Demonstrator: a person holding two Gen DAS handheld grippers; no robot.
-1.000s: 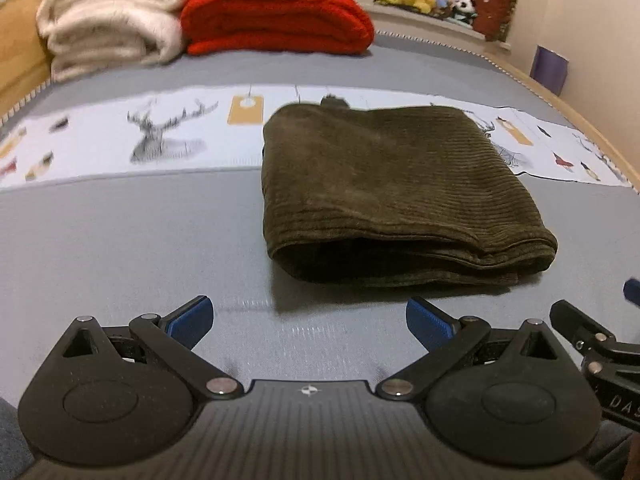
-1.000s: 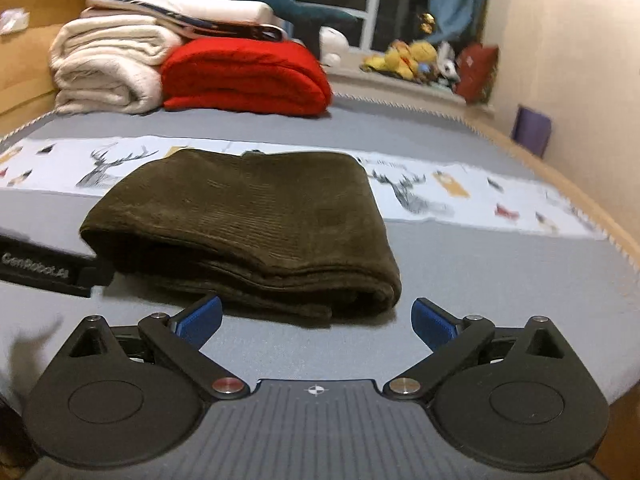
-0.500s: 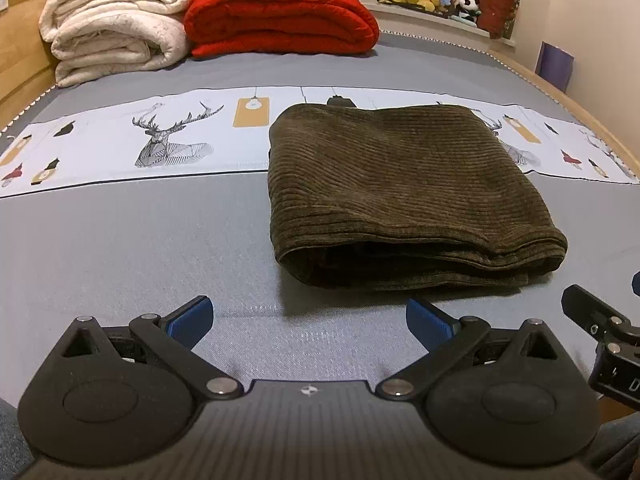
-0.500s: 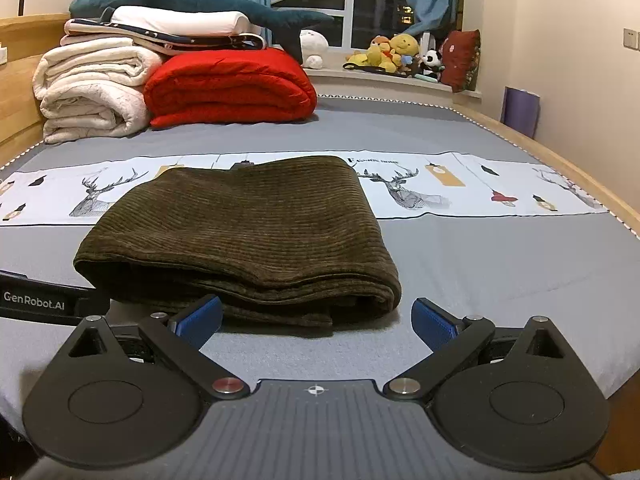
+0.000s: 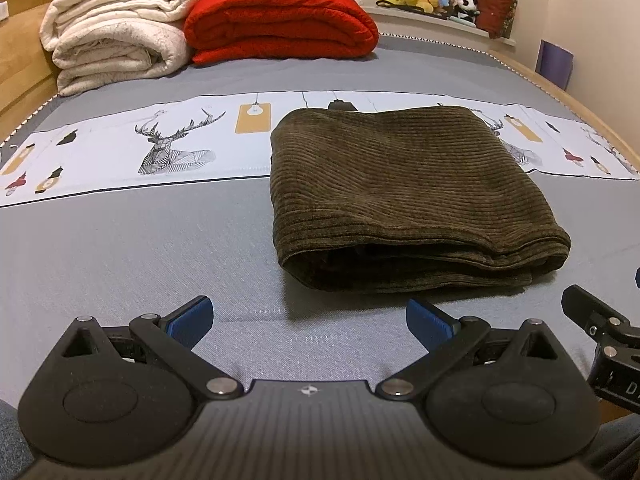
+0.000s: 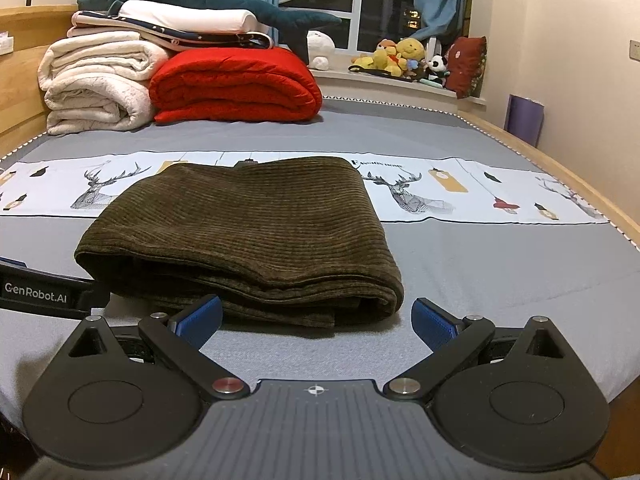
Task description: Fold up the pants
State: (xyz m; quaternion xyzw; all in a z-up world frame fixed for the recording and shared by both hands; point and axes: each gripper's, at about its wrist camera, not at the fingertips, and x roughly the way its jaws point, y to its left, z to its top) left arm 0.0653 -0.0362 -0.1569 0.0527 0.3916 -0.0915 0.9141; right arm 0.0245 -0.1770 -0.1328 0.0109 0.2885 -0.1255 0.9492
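The dark olive-brown corduroy pants point(image 5: 404, 200) lie folded into a thick, flat, nearly square bundle on the grey bed point(image 5: 120, 248), with the far edge resting on the white printed cloth band with deer drawings point(image 5: 168, 152) that runs across the mattress. The layers of the bundle show as stacked edges on the near side. The left tool point(image 5: 308, 320) stands wide, its two blue-padded fingers point(image 5: 190, 316) well apart and holding nothing; it hovers over the bare grey sheet in front of the pants and a little to their left. The right tool point(image 6: 316, 316) is also wide and holds nothing — its left blue pad point(image 6: 200, 314) is just beside the near edge of the pants point(image 6: 248, 232), but I cannot tell if it touches the fabric. In the right wrist view, the black body of the left tool shows at the left edge, near the bundle's corner. At the far end of the bed lie a folded red quilt point(image 6: 236, 84) and rolled cream blankets point(image 6: 96, 80) side by side, and small plush toys point(image 6: 400, 58) sit on the window sill.
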